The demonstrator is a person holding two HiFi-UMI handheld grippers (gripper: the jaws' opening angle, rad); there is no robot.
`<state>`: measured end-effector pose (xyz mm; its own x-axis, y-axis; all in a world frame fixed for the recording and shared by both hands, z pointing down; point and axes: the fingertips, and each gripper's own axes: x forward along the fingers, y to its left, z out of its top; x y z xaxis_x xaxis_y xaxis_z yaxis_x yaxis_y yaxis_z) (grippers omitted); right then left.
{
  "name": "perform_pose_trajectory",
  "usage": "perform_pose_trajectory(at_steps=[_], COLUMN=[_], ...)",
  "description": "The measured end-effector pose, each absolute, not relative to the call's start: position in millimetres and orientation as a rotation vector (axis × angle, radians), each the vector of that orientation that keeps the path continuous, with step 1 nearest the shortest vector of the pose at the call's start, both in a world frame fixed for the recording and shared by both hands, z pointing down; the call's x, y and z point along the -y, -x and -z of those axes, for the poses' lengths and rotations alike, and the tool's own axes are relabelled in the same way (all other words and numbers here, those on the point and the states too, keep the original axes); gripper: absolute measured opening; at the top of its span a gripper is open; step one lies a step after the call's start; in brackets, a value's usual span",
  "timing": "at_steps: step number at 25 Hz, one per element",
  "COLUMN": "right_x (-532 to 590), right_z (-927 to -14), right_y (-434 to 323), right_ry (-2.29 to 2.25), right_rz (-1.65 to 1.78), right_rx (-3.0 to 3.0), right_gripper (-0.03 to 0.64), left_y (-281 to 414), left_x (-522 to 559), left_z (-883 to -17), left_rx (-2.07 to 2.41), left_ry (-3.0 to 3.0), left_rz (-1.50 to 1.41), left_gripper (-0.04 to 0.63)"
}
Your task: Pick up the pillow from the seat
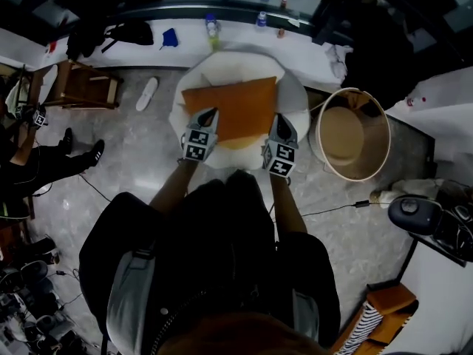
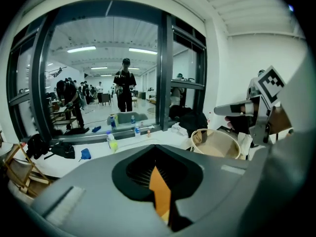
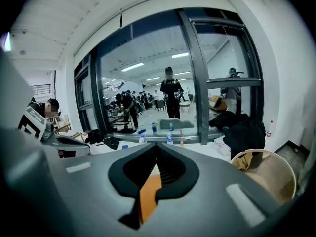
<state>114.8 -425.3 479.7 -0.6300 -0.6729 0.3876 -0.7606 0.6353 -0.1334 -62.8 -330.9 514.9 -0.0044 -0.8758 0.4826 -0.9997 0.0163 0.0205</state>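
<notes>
An orange pillow (image 1: 233, 109) hangs above the round white seat (image 1: 295, 91), seen from the head view. My left gripper (image 1: 205, 121) is shut on the pillow's near left edge. My right gripper (image 1: 279, 128) is shut on its near right edge. In the left gripper view a strip of orange pillow (image 2: 160, 194) shows pinched between the closed jaws of the left gripper (image 2: 159, 181). The right gripper view shows the same orange fabric (image 3: 148, 196) clamped in the right gripper (image 3: 150, 181). Most of the pillow is hidden behind the gripper bodies in both gripper views.
A round beige basket (image 1: 353, 133) stands right of the seat. A white ledge (image 1: 244, 39) under the window carries bottles and a black bag (image 1: 129, 32). A wooden chair (image 1: 85, 83) is at the left. Cables lie on the floor.
</notes>
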Motion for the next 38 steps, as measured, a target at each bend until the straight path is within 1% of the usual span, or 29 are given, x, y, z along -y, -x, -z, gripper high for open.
perform_pose_trajectory(at_steps=[5, 13, 19, 28, 34, 38], right_x=[434.9, 422.9, 431.1, 474.9, 502.2, 510.6], right_z=[-514.3, -606.2, -671.0, -764.6, -822.1, -844.9], right_y=[-106.9, -87.5, -73.7, -52.7, -44.6, -36.5], right_ry=[-1.158, -1.116, -1.118, -1.108, -1.066, -1.054], right_rz=[-0.389, -0.331, -0.276, -0.210, -0.153, -0.115], right_rx=[2.586, 2.616, 2.650, 2.712, 2.727, 2.746], right_gripper=[0.003, 0.002, 0.003, 0.002, 0.002, 0.003], left_y=[77.6, 90.4, 113.8, 140.3, 157.1, 179.5], left_x=[336.4, 332.9, 331.9, 343.7, 351.9, 343.2], left_z=[-556.8, -646.8, -716.2, -828.7, -871.6, -889.9], left_rx=[1.963, 1.977, 2.028, 2.076, 2.169, 2.227], left_ry=[-1.920, -1.961, -1.940, -1.945, -1.951, -1.933], left_rz=[-0.469, -0.469, -0.433, -0.345, -0.296, -0.246], left_gripper=[0.008, 0.008, 0.009, 0.008, 0.008, 0.008])
